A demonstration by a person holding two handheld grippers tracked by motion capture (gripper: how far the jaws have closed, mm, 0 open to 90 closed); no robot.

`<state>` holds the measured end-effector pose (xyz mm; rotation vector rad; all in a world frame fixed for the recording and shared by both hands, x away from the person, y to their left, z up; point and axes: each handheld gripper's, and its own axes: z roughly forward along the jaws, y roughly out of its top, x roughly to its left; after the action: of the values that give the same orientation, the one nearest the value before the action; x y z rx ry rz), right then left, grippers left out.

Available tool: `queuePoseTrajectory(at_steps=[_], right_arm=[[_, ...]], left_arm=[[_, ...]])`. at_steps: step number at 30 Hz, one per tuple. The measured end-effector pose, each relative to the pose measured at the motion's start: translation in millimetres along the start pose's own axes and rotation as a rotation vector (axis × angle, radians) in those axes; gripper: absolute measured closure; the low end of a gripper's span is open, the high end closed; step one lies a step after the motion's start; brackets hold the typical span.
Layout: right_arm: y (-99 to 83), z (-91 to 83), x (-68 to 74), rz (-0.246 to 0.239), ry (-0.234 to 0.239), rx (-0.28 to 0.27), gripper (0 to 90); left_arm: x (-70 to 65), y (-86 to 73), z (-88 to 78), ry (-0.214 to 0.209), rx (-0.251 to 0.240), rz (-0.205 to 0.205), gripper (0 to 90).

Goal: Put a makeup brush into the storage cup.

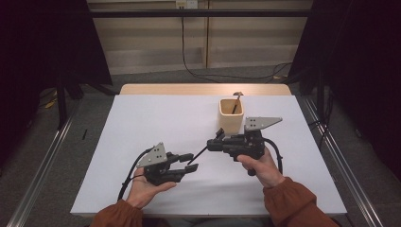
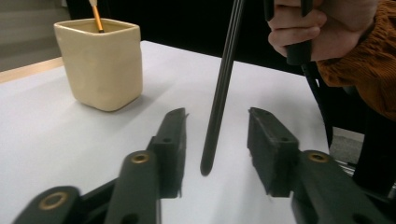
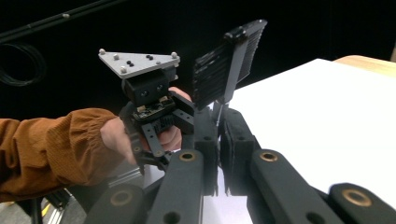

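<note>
**Black stick passed between two grippers beside a cream cup**

A thin black stick (image 2: 219,88) is the thing in hand. In the left gripper view it slants down from the top of the frame, its rounded lower end hanging in the gap between the two black jaws, touching neither pad. In the high view the same stick (image 1: 200,153) shows as a short dark line bridging the two grippers above the middle of the white table (image 1: 142,123).

The right gripper (image 1: 213,143) is clamped on the stick: the right gripper view shows its jaws drawn almost together with the thin shaft (image 3: 218,114) pinched between the pads. The left gripper (image 1: 189,162) has its jaws parted to a middling width, clear of the stick on both sides.

The left gripper view gives what the others lack: the person's hand (image 2: 317,32) around the right gripper's handle, an orange-brown sleeve (image 2: 364,65), and, close up, a cream square cup (image 2: 100,63) with an orange-handled stick (image 2: 97,17) standing in it. The high view places that cup (image 1: 231,116) just behind the right gripper. The right gripper view looks back at the left gripper (image 3: 229,65), its grey three-cornered plate (image 3: 138,61) and the hand holding it.
</note>
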<state>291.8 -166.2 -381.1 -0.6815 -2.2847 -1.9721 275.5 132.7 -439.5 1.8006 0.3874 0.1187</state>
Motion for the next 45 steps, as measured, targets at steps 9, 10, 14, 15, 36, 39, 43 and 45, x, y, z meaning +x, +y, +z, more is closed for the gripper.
queuePoseTrajectory(at_steps=[9,10,14,15,36,39,43,45], right_arm=[[0.2,-5.5,-0.3,-0.005,-0.016,0.016,85.5],[0.2,-5.6,-0.1,-0.009,-0.021,0.018,85.5],[0.8,-8.0,0.0,-0.011,-0.026,0.016,85.5],[0.9,-8.8,-0.4,-0.011,-0.026,0.014,85.5],[-1.2,-24.6,-4.1,0.0,-0.071,0.029,85.5],[-2.7,-26.5,-4.8,0.001,-0.082,0.039,85.5],[-3.7,-30.2,-5.6,0.004,-0.094,0.041,85.5],[-3.7,-32.9,-5.9,0.004,-0.103,0.043,85.5]], left_arm=[[-0.9,1.0,-2.6,0.062,-0.007,-0.038,34.9],[-1.0,1.3,-3.0,0.069,-0.009,-0.041,31.6],[-1.4,2.3,-4.6,0.082,-0.013,-0.043,22.3],[-1.7,2.5,-4.8,0.084,-0.015,-0.046,20.3],[4.4,5.6,-24.2,0.172,-0.015,-0.09,2.5],[2.0,4.3,-29.0,0.155,-0.01,-0.042,2.5],[1.7,3.7,-34.9,0.168,-0.023,-0.047,1.7],[1.5,2.5,-37.8,0.181,-0.024,-0.052,1.8]])
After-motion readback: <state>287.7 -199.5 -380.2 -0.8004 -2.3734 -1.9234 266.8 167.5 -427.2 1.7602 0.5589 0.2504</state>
